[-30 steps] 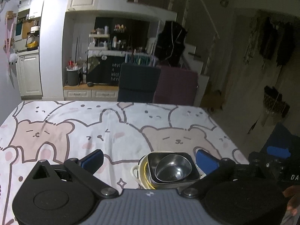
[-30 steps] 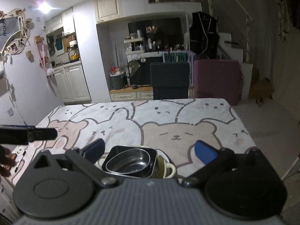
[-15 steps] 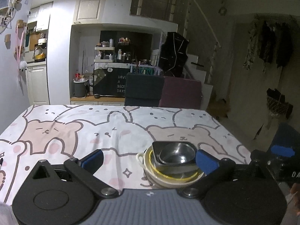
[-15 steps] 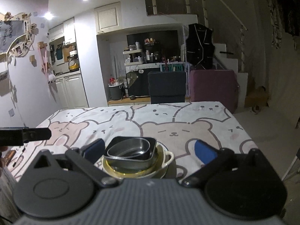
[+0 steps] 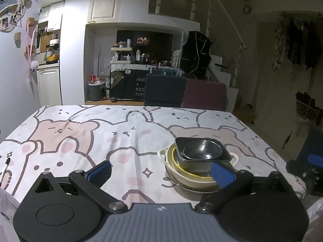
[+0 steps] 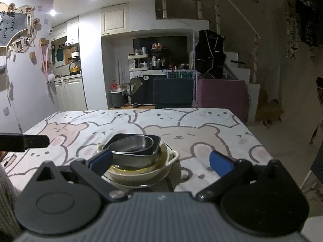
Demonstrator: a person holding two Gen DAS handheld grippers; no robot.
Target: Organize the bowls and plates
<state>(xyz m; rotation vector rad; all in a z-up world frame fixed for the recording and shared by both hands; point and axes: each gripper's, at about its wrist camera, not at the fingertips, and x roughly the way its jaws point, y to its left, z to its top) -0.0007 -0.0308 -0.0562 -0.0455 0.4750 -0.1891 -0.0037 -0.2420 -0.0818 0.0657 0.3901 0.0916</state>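
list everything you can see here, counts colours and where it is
round steel bowl: 1, silver, top of the stack
square dish: 1, dark grey, under the steel bowl
handled bowl: 1, cream with a yellow inner rim, under the square dish
plate: 1, pale, bottom of the stack
tablecloth: 1, white with pink bears, over the table
marker: 1, black and white, left table edge
chairs: 2, navy and maroon, behind the table
left gripper: 1, black with blue pads, open
right gripper: 1, same, open
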